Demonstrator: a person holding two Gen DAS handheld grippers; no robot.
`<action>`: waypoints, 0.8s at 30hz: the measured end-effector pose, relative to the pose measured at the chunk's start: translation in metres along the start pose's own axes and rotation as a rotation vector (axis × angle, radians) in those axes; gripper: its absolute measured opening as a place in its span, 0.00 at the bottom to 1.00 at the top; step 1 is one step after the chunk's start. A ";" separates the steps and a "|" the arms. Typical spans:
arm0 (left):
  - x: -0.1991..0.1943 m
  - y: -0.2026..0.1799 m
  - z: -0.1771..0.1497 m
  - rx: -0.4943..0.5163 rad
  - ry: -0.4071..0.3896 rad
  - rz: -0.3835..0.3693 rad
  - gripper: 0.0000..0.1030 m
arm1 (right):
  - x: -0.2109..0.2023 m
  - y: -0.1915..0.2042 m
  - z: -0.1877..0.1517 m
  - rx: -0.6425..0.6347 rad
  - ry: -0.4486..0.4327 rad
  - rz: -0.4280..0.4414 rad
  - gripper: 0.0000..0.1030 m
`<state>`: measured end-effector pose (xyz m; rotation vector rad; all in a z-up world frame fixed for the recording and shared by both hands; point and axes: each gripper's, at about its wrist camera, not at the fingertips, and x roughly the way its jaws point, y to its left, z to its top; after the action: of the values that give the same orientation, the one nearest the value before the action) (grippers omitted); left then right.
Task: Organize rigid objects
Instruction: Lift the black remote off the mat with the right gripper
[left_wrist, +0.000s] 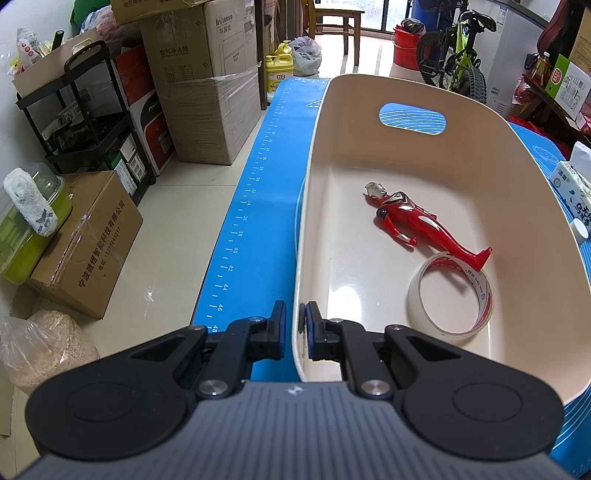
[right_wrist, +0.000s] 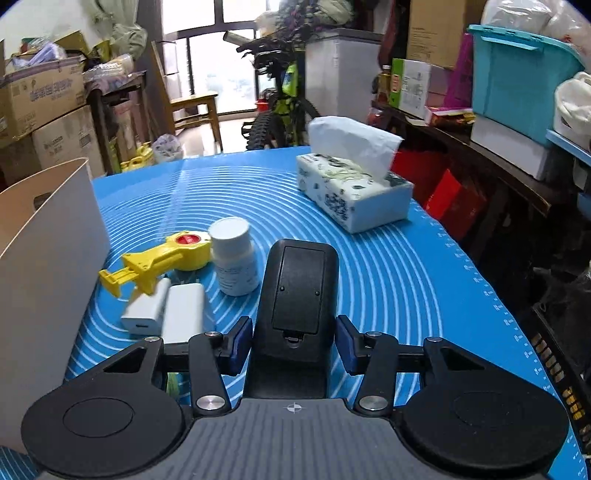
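A cream plastic bin (left_wrist: 388, 96) stands on the blue mat; its outer wall shows at the left in the right wrist view (right_wrist: 48, 236). Inside lie a red toy figure (left_wrist: 417, 221) and a roll of clear tape (left_wrist: 450, 299). My left gripper (left_wrist: 294, 325) is shut on the bin's near rim, one finger on each side of the wall. My right gripper (right_wrist: 294, 343) straddles a black remote-like device (right_wrist: 297, 295), pads beside its sides with small gaps. On the mat to the left lie a yellow toy (right_wrist: 162, 258), a white pill bottle (right_wrist: 234, 254), a white charger (right_wrist: 146, 306) and a white block (right_wrist: 183, 314).
A tissue box (right_wrist: 354, 188) sits at the mat's far right (left_wrist: 570, 184). The blue mat (right_wrist: 406, 277) ends at the right by dark shelving. Cardboard boxes (left_wrist: 207, 81), a black rack (left_wrist: 85, 122) and a bicycle (left_wrist: 461, 48) stand around the table.
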<state>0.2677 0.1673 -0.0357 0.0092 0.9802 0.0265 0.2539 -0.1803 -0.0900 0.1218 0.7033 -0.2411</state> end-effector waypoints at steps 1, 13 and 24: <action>0.000 0.000 0.000 0.001 0.001 0.000 0.14 | 0.002 0.001 -0.001 -0.008 0.008 0.002 0.52; 0.001 0.000 0.000 -0.001 0.000 -0.002 0.14 | 0.018 0.003 -0.015 -0.020 0.084 -0.012 0.53; 0.001 0.001 -0.001 -0.004 -0.001 -0.004 0.14 | 0.019 0.005 -0.014 -0.028 0.109 -0.025 0.55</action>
<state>0.2675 0.1686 -0.0372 0.0040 0.9794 0.0251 0.2600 -0.1763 -0.1128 0.1006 0.8170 -0.2495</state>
